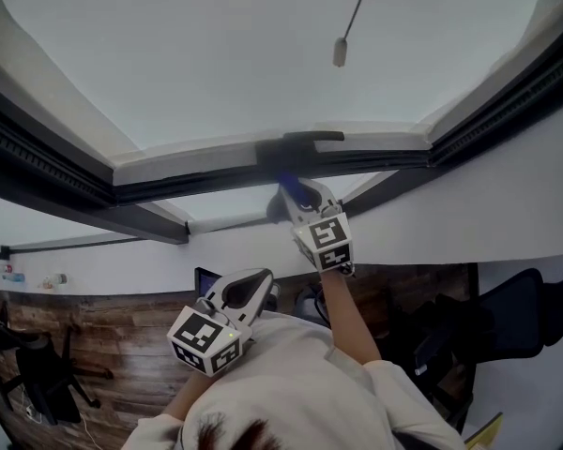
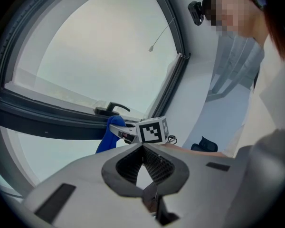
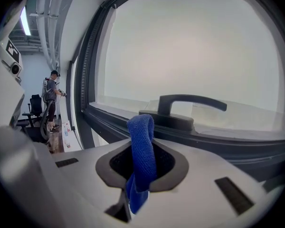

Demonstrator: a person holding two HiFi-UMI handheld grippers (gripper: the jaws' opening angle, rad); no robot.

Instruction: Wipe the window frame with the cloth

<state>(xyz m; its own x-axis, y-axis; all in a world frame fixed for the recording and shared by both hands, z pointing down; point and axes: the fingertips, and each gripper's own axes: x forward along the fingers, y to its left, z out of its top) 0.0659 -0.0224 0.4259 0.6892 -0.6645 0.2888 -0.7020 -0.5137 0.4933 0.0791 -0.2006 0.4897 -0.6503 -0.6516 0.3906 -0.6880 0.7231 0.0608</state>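
Note:
The window frame (image 1: 216,178) is dark, with a black handle (image 1: 305,140) on its crossbar. My right gripper (image 1: 293,191) is raised to the frame just below that handle and is shut on a blue cloth (image 1: 285,187). In the right gripper view the cloth (image 3: 140,127) stands folded up out of the gripper (image 3: 141,148), close in front of the handle (image 3: 185,109) and the frame (image 3: 109,120). My left gripper (image 1: 263,284) hangs lower, near the person's chest, shut and holding nothing. Its view (image 2: 143,148) shows the cloth (image 2: 108,136) against the frame (image 2: 47,125).
A blind cord pull (image 1: 340,52) hangs in front of the bright pane. Below the white wall are a wooden floor and office chairs (image 1: 47,373) (image 1: 521,312). A person (image 3: 51,91) stands far off at the left of the right gripper view.

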